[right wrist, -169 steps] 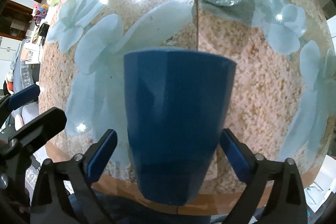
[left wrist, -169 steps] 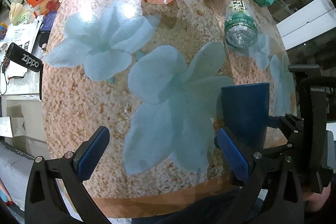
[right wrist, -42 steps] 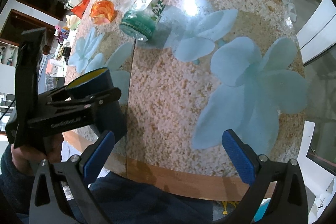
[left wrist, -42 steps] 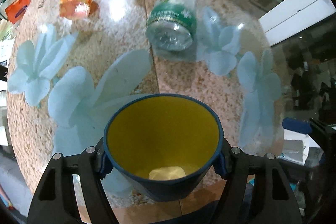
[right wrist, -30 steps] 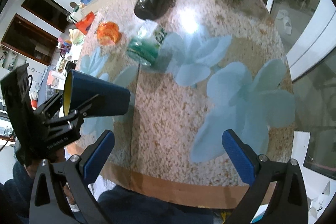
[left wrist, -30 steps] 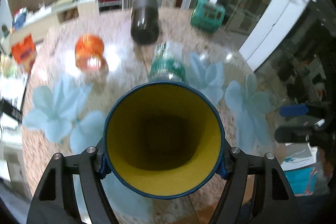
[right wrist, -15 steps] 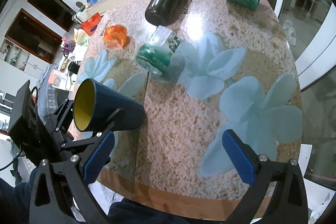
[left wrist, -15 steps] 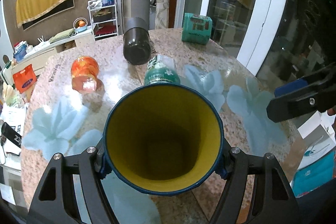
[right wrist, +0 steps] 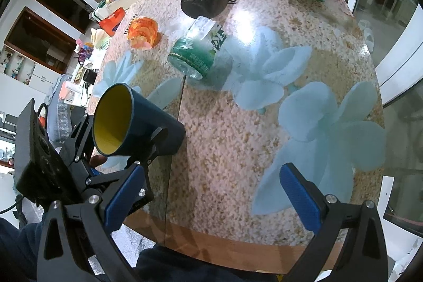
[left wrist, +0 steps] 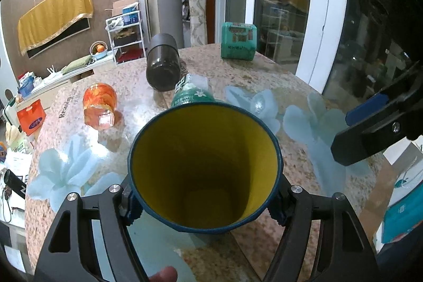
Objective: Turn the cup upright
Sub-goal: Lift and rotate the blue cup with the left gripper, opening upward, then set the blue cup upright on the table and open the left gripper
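The blue cup [left wrist: 205, 168], judged light, rigid and smooth-walled, is pinched across its body between the left gripper [left wrist: 205, 205] fingers, while the right gripper [right wrist: 211, 192] is spread, empty.

Blue cup [right wrist: 137, 123], yellow inside, tilted on side, mouth toward left camera, base at table edge.

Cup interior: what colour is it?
Yellow inside the cup, dark blue outside; clearest in the left wrist view.

Left wrist view faces level across the table [left wrist: 264, 75]; right wrist view looks down on it from higher.
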{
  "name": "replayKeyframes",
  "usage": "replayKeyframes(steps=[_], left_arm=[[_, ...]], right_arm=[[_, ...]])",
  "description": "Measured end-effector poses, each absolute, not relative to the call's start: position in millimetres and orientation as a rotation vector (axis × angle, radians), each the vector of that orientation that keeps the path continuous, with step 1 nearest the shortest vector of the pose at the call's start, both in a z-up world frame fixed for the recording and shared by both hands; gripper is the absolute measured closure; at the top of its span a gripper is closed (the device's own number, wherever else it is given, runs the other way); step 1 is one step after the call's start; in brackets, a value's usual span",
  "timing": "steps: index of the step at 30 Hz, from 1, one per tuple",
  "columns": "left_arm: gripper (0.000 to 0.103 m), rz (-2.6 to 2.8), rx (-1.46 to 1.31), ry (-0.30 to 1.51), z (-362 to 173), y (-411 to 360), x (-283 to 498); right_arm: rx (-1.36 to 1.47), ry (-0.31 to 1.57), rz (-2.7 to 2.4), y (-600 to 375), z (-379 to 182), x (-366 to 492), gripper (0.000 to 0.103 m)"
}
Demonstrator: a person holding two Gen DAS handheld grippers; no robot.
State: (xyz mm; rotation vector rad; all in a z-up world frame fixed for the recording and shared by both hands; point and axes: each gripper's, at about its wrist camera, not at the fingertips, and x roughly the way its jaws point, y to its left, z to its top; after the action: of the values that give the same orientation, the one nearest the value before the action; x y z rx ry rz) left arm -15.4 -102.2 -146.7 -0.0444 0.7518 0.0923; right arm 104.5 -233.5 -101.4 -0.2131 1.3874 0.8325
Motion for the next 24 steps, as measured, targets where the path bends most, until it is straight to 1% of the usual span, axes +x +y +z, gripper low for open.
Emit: replayKeyframes(steps=[4, 5, 7, 8, 9, 17, 24], left_arm=[[0.025, 0.109, -0.065, 0.786, -152, -100, -14], [0.023, 0.111, -0.076, 0.795, -154, -98, -14], [0.016, 0.117, -0.088, 0.8, -154, -96, -14], [0.006, 0.118, -0.095, 0.795, -154, -95, -15], [0.0, 0.118, -0.096, 0.793, -153, -95, -16], [0.0, 0.02, -0.137, 0.85, -149, -93, -16], [0.0, 0.005, -0.201, 0.885, -126, -85, -24]], right_arm=[[-0.218, 1.412, 0.829, -233, -104, 105, 0.0], [-0.217, 1.415, 0.828, -234, -105, 105, 0.0], [-0.22, 1.419, 0.83, -234, -105, 105, 0.0], [-0.224, 1.421, 0.831, -234, -106, 104, 0.0], [-0.225, 1.421, 0.834, -234, -105, 104, 0.0], [-0.219, 1.412, 0.849, -230, -102, 101, 0.0], [-0.2, 1.374, 0.868, -226, -87, 98, 0.0]])
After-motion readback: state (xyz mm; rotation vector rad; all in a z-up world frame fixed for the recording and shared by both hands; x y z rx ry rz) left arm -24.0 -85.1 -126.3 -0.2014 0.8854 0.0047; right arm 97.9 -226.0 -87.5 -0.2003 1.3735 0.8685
